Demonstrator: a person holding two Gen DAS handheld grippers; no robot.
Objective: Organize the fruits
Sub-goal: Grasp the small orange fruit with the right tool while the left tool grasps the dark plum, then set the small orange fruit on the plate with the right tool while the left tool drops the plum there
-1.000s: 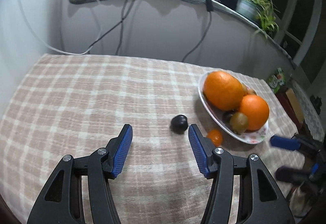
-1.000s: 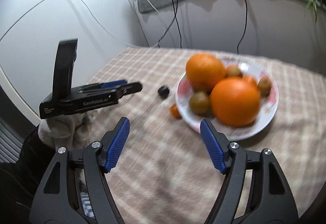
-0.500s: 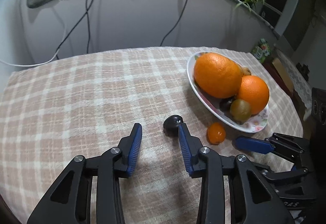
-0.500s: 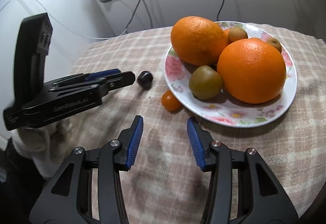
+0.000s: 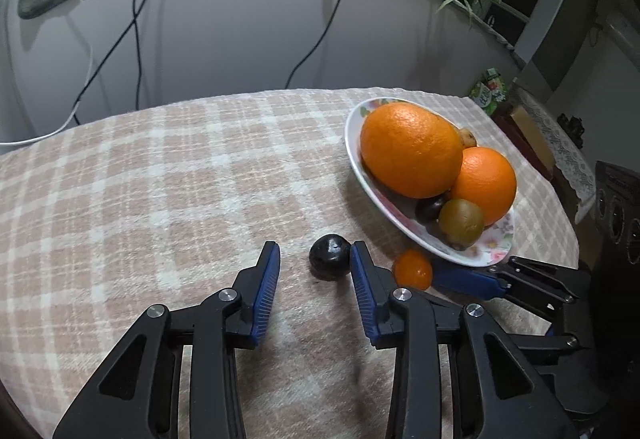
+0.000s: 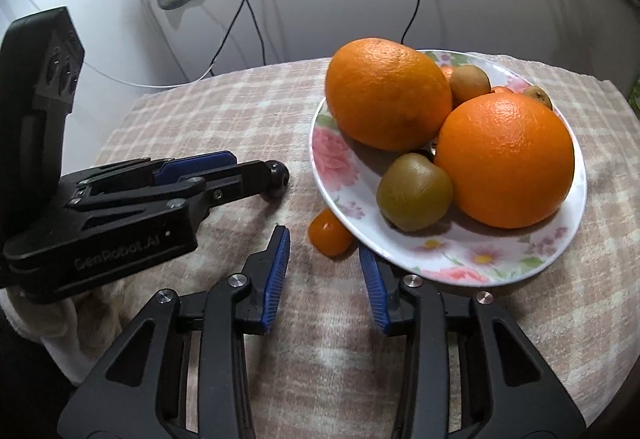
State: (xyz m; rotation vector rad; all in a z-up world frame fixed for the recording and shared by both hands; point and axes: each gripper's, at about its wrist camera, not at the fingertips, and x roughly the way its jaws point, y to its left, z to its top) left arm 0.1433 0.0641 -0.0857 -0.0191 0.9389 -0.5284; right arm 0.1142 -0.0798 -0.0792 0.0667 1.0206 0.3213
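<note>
Two loose fruits: dark plum (image 5: 329,257) beside left hand-held gripper (image 5: 314,263) tips

Left gripper (image 5: 314,263) tilted down, jaws parted, right gripper (image 6: 324,253) jaws closing

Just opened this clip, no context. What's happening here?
A person holds two handheld grippers over a checked tablecloth, gathering loose fruit beside a floral plate of oranges and kiwis. The left gripper is at a dark plum, which rests against one finger, not yet pinched. The right gripper is closing just short of a small orange fruit by the plate's rim. Neither fruit is lifted.
</note>
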